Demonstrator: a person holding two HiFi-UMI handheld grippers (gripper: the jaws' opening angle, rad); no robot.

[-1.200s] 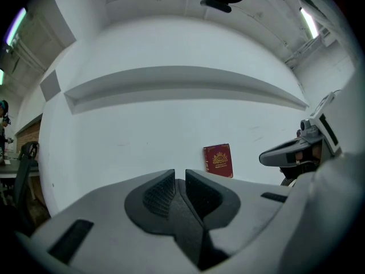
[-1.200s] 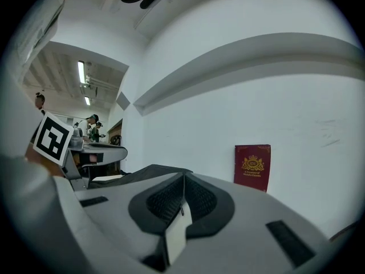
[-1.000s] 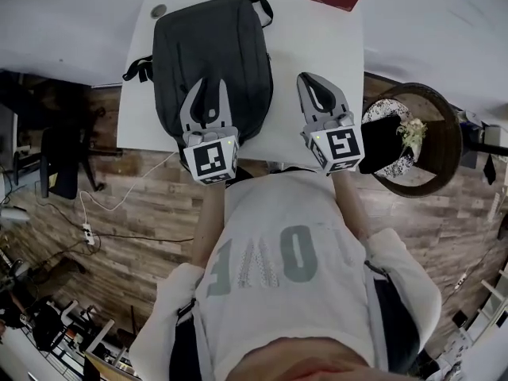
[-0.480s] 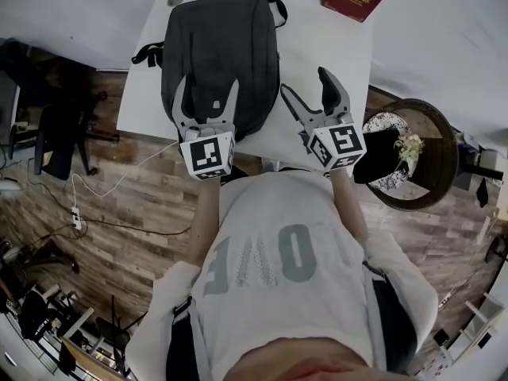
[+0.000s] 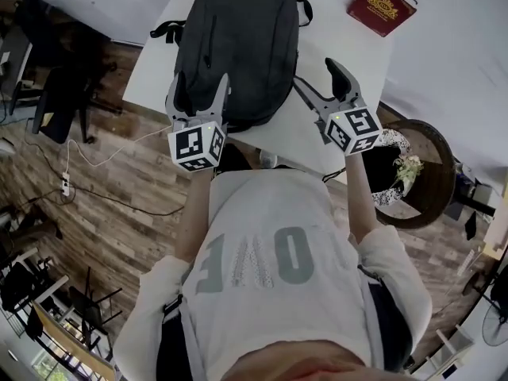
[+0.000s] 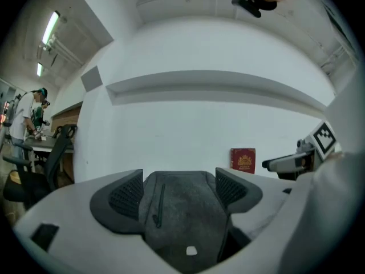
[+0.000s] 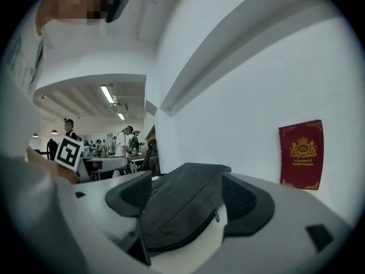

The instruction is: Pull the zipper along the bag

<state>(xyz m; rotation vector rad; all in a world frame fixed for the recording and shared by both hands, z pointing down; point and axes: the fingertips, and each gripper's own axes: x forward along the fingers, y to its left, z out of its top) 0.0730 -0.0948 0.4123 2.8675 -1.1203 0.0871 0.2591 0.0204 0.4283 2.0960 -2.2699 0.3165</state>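
A dark grey backpack [image 5: 246,46] lies flat on the white table [image 5: 337,30], with a front zipper line [image 5: 213,42] running along it. My left gripper [image 5: 201,86] hovers over the bag's near left end, and its jaws have just been opening with nothing gripped. In the left gripper view the backpack [image 6: 182,216] and its zipper [image 6: 159,204] show between the wide jaws. My right gripper [image 5: 316,74] is open beside the bag's right edge, its jaws also just opened and empty. The right gripper view shows the bag [image 7: 182,201] and a side zipper pull [image 7: 217,216].
A red book [image 5: 381,5] stands at the table's far right corner. A round wooden stand [image 5: 432,173] with a plant sits on the floor to the right. A dark chair [image 5: 51,109] and a white cable [image 5: 87,161] are at the left.
Both grippers' jaws have gone from nearly shut to wide open. The left gripper has drifted toward the bag's near left end, and the right gripper has turned a little.
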